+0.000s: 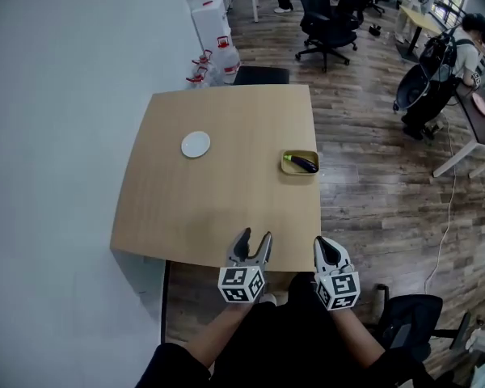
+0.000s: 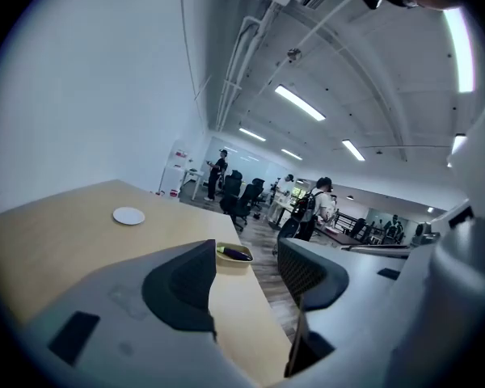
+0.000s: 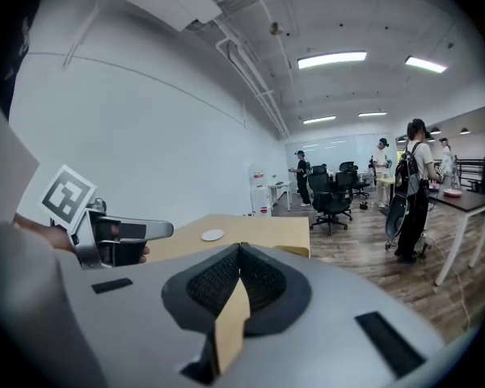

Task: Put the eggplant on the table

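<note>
A dark purple eggplant (image 1: 304, 164) lies in a shallow yellow dish (image 1: 288, 168) near the right edge of the wooden table (image 1: 226, 192). Both grippers hover at the table's near edge, well short of the dish. My left gripper (image 1: 253, 238) is open and holds nothing. In the left gripper view the eggplant (image 2: 236, 254) shows far off between the jaws of the left gripper (image 2: 247, 260). My right gripper (image 1: 326, 245) is shut and empty. In the right gripper view the jaws of the right gripper (image 3: 240, 250) meet, with nothing between them.
A small white plate (image 1: 196, 145) sits on the table's far left part. A dark chair (image 1: 261, 75) stands at the far edge, water jugs (image 1: 214, 61) by the wall. Office chairs (image 1: 327, 18) and a person (image 1: 444, 63) are beyond; another chair (image 1: 412, 318) is at my right.
</note>
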The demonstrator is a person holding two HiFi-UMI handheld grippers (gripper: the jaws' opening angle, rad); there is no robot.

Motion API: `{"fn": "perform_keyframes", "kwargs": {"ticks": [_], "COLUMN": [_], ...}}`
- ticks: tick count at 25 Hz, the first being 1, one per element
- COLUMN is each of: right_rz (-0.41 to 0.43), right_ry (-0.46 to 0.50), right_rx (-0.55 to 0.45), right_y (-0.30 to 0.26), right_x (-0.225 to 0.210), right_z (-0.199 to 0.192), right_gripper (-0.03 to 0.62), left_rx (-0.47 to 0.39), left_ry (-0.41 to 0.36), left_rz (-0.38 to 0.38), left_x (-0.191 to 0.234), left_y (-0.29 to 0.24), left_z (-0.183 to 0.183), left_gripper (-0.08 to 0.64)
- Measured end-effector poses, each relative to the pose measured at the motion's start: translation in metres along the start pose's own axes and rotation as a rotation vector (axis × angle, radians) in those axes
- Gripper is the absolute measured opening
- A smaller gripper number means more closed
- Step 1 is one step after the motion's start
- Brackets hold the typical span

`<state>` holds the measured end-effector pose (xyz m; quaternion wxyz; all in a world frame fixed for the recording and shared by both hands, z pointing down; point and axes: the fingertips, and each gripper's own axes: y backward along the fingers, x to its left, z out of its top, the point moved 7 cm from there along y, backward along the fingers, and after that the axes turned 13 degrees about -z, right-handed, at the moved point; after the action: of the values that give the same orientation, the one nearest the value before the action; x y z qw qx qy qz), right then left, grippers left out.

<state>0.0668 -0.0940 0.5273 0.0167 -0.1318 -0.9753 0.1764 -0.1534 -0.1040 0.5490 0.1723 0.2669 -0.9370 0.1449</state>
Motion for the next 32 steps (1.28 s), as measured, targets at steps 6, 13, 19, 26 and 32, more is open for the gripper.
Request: {"fn": "perform_keyframes", "kwargs": {"ticks": [6, 13, 19, 26, 32], "right_rz": [-0.047, -0.051, -0.094, -0.150, -0.135], "right_ry": [-0.020, 0.027, 0.037, 0.019, 0.031], "right_rx": [-0.020, -0.035, -0.043, -0.058, -0.069], "right_y": [0.047, 0.071, 0.094, 0.113, 0.117], "right_x": [0.038, 0.055, 0.060, 0.045, 0.047], "right_z": [-0.017, -0.019, -0.031, -0.037, -0.032], "right_gripper": [0.060, 0.060, 0.060, 0.060, 0.060], "left_rx": [-0.024, -0.077, -0.066, -0.036, -0.027], "left_ry": [-0.043, -0.045, -0.104, -0.123, -0.126], "left_rz": [-0.044, -0.063, -0.085, -0.122, -0.136], "left_x": [-0.021, -0.037, -0.057, -0.073, -0.082], "left_y": [0.077, 0.109, 0.120, 0.109, 0.110], "left_z": [-0.020, -0.019, -0.027, -0.034, -0.036], "left_gripper": [0.053, 0.020, 0.020, 0.020, 0.020]}}
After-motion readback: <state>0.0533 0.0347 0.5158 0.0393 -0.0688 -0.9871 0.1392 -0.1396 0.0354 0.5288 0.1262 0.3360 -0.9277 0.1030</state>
